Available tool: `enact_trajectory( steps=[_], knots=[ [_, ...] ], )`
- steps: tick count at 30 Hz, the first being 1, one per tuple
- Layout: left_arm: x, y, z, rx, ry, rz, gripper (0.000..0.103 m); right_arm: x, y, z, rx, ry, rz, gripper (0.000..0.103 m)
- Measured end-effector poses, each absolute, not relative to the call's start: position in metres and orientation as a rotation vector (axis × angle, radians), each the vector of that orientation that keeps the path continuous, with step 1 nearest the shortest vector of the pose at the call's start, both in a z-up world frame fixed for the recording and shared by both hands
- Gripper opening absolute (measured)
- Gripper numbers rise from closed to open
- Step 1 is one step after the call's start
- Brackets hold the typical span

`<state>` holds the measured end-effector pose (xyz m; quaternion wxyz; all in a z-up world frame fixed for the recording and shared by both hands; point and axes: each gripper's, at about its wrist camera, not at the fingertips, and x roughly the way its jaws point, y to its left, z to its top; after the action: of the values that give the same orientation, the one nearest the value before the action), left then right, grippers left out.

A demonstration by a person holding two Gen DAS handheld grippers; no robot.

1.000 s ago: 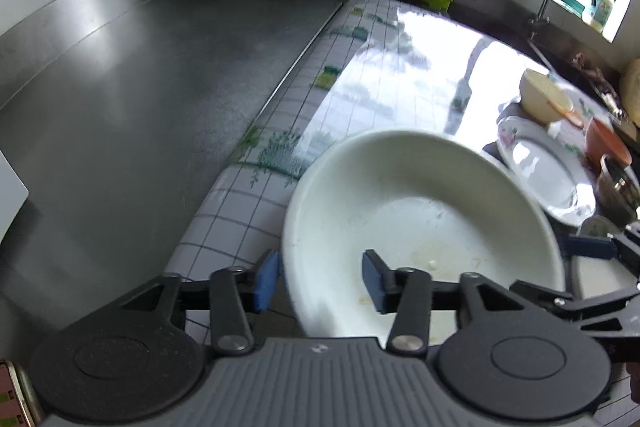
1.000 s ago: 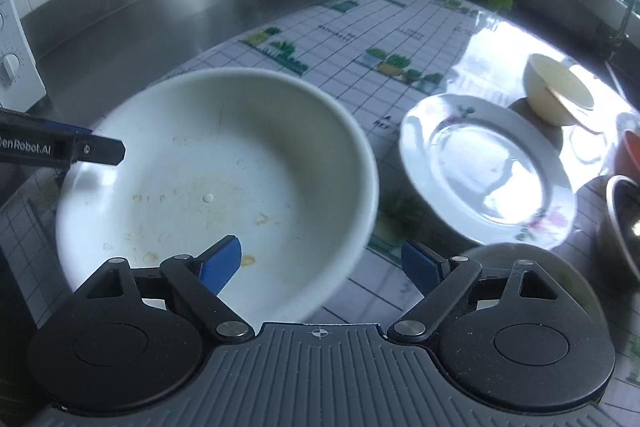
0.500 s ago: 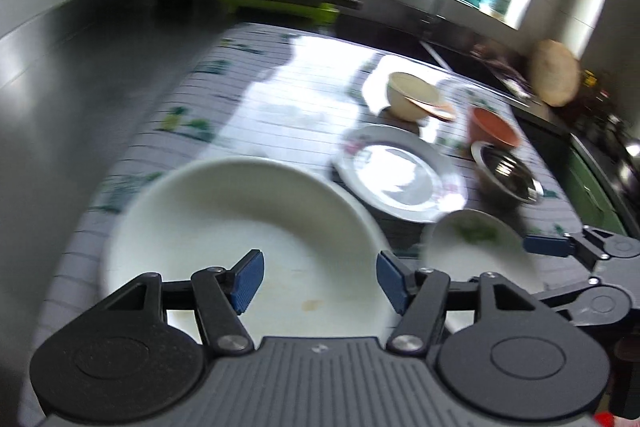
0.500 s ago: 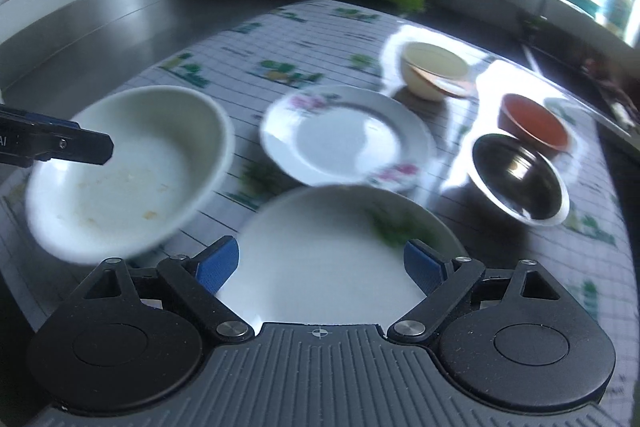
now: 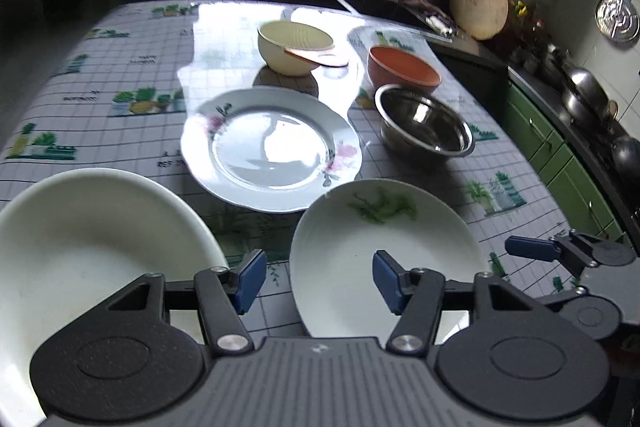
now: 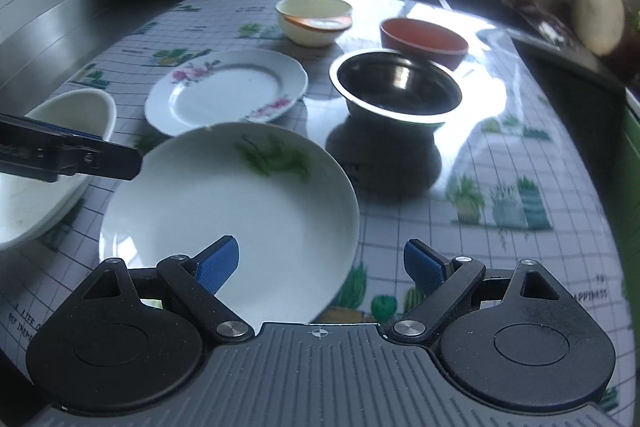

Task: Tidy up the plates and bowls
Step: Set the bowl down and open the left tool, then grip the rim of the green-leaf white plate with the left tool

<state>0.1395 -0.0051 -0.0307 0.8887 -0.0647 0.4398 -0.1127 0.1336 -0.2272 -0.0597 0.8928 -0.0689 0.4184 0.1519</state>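
- Left wrist view: the gridded tablecloth (image 5: pixel 132 67) now fills the frame, where a second ago bare steel counter took up its left half.
- The large white bowl (image 5: pixel 80 251), a second ago between the left gripper's pads, now sits at the lower left, outside the left pad and free of both.
- The green-sprigged plate (image 5: pixel 384 251), barely in this view a second ago, now lies under the left gripper (image 5: pixel 318 281), its near rim between the two pads. Those jaws, half-wide, have just been closing a little; neither pad presses the plate.
- The flowered plate (image 5: pixel 272 147) sits beyond, mid-cloth, closer to centre than before.
- The steel bowl (image 5: pixel 424 127), orange bowl (image 5: pixel 402 67) and cream bowl (image 5: pixel 294 47) stand behind it; the cream one carries a flat pinkish piece on its rim.
- In the right wrist view, the right gripper (image 6: pixel 320 263) hangs wide and empty over the sprigged plate's right rim, where the large bowl lay a second ago.
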Motion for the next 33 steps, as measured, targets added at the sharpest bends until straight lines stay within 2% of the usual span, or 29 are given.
enact_trajectory(
  steps=[19, 28, 33],
  knots=[
    [0.166, -0.012, -0.064, -0.114, 1.010, -0.259, 0.032, 0.128, -0.216, -0.080, -0.077, 0.909, 0.351, 0.088],
    [0.165, -0.017, -0.070, -0.081, 1.017, -0.242, 0.030, 0.126, -0.211, -0.083, -0.073, 0.909, 0.364, 0.086],
    [0.163, -0.018, -0.070, -0.079, 1.015, -0.217, 0.026, 0.127, -0.209, -0.084, -0.082, 0.906, 0.358, 0.087]
  ],
)
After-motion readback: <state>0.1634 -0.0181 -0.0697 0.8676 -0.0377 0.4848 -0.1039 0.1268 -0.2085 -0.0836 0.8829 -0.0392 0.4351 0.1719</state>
